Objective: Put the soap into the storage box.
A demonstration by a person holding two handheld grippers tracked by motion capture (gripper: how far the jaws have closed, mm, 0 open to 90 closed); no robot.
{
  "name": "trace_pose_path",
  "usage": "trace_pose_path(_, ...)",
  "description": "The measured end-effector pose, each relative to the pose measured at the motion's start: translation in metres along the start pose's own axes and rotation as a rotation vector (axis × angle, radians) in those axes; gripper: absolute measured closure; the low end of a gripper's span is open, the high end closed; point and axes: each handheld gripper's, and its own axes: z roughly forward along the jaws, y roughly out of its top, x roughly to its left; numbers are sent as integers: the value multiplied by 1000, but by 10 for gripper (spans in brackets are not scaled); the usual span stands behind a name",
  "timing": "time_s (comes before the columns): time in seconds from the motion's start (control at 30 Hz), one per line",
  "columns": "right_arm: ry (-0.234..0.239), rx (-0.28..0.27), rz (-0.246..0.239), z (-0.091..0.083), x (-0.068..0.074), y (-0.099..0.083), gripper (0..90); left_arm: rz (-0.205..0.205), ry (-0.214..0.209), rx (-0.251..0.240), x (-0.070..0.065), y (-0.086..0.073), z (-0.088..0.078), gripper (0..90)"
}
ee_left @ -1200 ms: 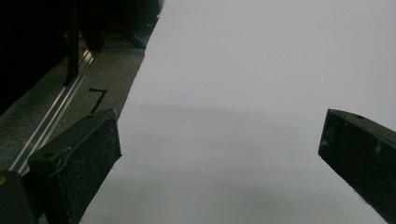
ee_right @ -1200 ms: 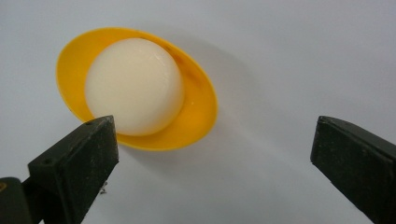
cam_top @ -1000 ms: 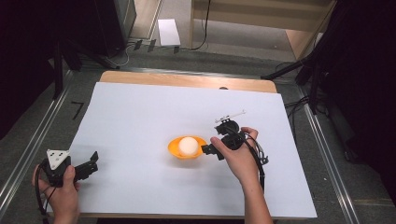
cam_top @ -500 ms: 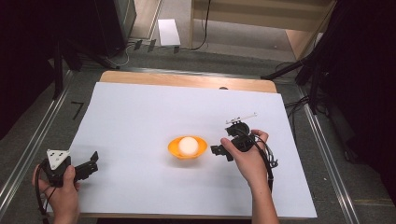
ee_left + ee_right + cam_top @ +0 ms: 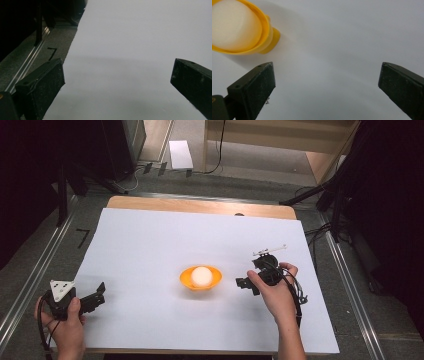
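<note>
White sheet (image 5: 150, 245) bare across far and left areas; free passage there. Sole obstacle: orange bowl (image 5: 186, 282) holding white ball (image 5: 201, 276), mid-sheet, near right gripper (image 5: 246, 283). Left gripper (image 5: 97, 294) at near-left edge, bare sheet between its jaws.

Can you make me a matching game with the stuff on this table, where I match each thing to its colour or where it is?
Things:
1. bowl
2. ball
3. left gripper
4. right gripper

Matches:
A. white, sitting inside something
B. open, just right of the bowl
C. orange, mid-table
D. open, near the table's left front corner

Pairs: 1-C, 2-A, 3-D, 4-B
</note>
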Motion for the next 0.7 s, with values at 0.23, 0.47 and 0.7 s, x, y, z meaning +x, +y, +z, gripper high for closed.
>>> trace_pose_path(0.23, -15, -10, 18, -4, -13, -9, 10, -1, 1, -1, 0, 0, 0, 0)
trace_pose_path(0.47, -29, -23, 45, -7, -25, -17, 10, 1, 3, -3, 0, 0, 0, 0)
trace_pose_path(0.7, -40, -40, 57, -10, -36, -27, 10, 3, 2, -1, 0, 0, 0, 0)
